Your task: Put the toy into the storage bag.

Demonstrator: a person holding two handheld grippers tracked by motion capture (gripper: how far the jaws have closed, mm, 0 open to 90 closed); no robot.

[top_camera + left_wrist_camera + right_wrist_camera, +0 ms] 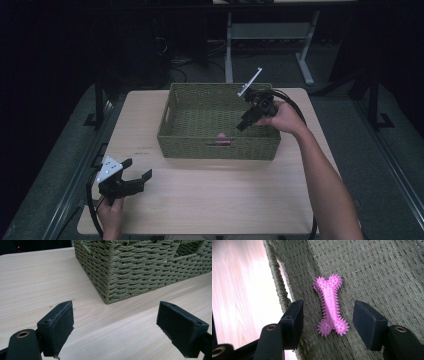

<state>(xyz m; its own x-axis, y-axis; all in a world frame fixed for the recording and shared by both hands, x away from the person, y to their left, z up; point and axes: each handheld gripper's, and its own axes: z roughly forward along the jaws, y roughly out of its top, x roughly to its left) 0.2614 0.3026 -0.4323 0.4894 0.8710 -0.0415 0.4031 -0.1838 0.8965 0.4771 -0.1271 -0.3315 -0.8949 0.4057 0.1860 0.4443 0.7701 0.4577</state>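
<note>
Black fingers (328,325) of the right gripper stand apart, clamped on nothing; the pink spiky bone toy (330,306) lies between and beneath them on the woven basket (170,142) floor. Best lift straight up, clearing the rim. Left gripper (115,330) fingers gape over bare tabletop (37,277).

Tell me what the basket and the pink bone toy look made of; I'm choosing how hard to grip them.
Basket: looks like woven cord or paper rope, olive green and matte; twisted strands show in its walls. Pink bone toy: probably soft rubber or plastic, with a slight sheen and moulded spikes on both ends. It lies on the basket floor; the look alone does not settle how soft it is.
</note>
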